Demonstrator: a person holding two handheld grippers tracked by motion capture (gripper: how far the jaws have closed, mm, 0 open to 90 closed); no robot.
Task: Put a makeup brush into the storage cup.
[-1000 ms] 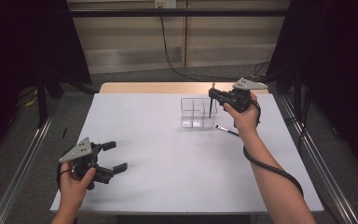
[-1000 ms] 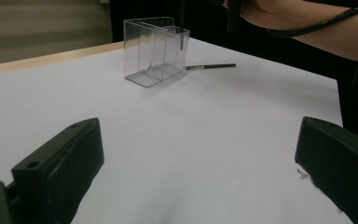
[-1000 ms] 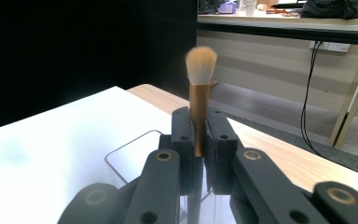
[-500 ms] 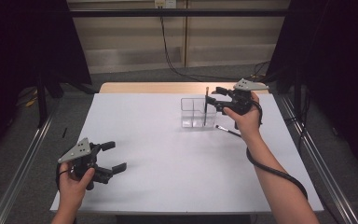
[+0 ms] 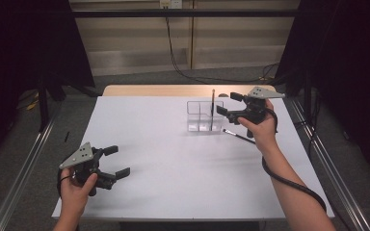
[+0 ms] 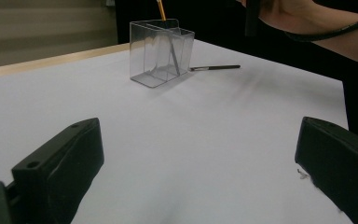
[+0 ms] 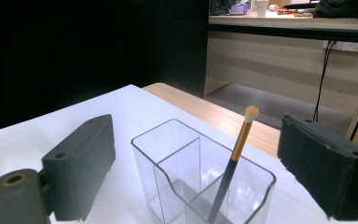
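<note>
Brush [image 7: 233, 161], slim and gold-banded, stood in a clear plastic organizer [image 7: 177, 186] near the tabletop's [image 5: 173, 159] far edge; right gripper [image 5: 227, 105] jaws had just been opening, wide and empty; left gripper [image 5: 118, 161] jaws wide, empty.

This looks like a lab or recording studio set up inside an office room. A white-topped table [image 5: 173, 159] fills the middle of the high view, flanked by black curtains [image 5: 24, 43] at upper left and upper right. Metal rails [image 5: 19, 163] run along the floor at both lower sides. Cables [image 5: 173, 53] hang from a wall socket [image 5: 169, 4] at top centre. At the right gripper view's top sits a cluttered desk [image 7: 289, 21], contents too blurred to name.
</note>
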